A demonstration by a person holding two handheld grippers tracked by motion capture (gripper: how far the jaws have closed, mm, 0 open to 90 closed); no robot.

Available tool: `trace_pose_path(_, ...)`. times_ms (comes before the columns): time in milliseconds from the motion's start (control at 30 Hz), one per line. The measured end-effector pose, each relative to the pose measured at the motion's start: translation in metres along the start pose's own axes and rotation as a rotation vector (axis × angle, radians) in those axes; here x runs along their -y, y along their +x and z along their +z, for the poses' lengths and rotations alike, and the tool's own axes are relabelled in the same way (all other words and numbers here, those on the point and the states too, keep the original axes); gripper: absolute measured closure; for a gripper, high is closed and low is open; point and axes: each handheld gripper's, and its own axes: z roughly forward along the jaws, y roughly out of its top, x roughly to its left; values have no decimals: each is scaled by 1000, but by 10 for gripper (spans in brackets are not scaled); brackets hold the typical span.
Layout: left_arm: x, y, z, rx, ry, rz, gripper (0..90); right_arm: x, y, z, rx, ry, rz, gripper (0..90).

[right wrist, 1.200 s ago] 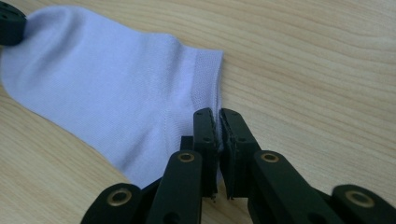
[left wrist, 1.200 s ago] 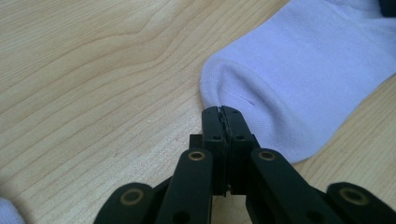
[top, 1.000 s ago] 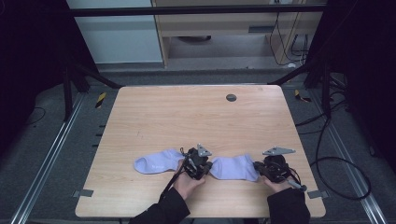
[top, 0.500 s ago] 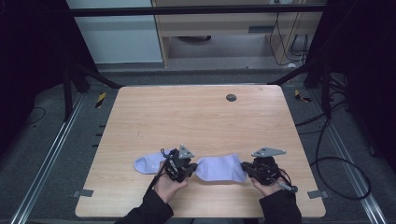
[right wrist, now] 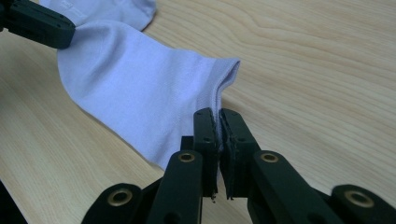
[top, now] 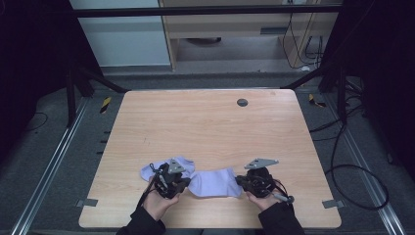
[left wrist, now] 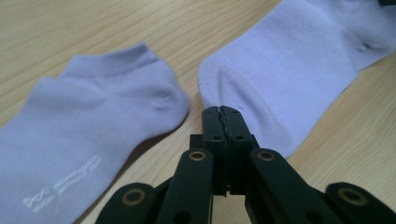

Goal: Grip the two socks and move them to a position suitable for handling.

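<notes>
Pale woodgrain table [top: 205, 127]; soft lavender sock [top: 218, 182] stretched flat.

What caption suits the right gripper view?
Right gripper pinching the ribbed cuff of a pale lilac cotton ankle sock over the light wooden table.

Both grippers and held sock: shifted leftward along the lower edge of the high view. Left gripper [top: 186, 182] and right gripper [top: 240, 180] carried the stretched sock [top: 215, 182] over the second sock [top: 151, 171], which showed less and less uncovered.
</notes>
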Motion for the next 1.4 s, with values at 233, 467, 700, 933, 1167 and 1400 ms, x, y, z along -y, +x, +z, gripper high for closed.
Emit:
trace_pose_path(233,15,7,1,-4,36,-7,892,0,9,11,-22,24,-7,857)
trace_pose_path(467,20,8,6,-14,50,-8,882,5,9,20,-16,46,-17,830)
trace_pose_path(700,22,12,2,-30,28,-24,771,5,9,20,-1,44,-26,773)
trace_pose_path(933,22,29,-20,-84,-55,-69,644,0,5,12,13,-23,-19,702)
trace_pose_path(1167,25,49,-31,-146,-96,-114,542,-11,3,8,23,-82,-7,639)
trace_pose_path(1400,32,74,-38,-214,-112,-164,484,-24,6,9,22,-117,9,607)
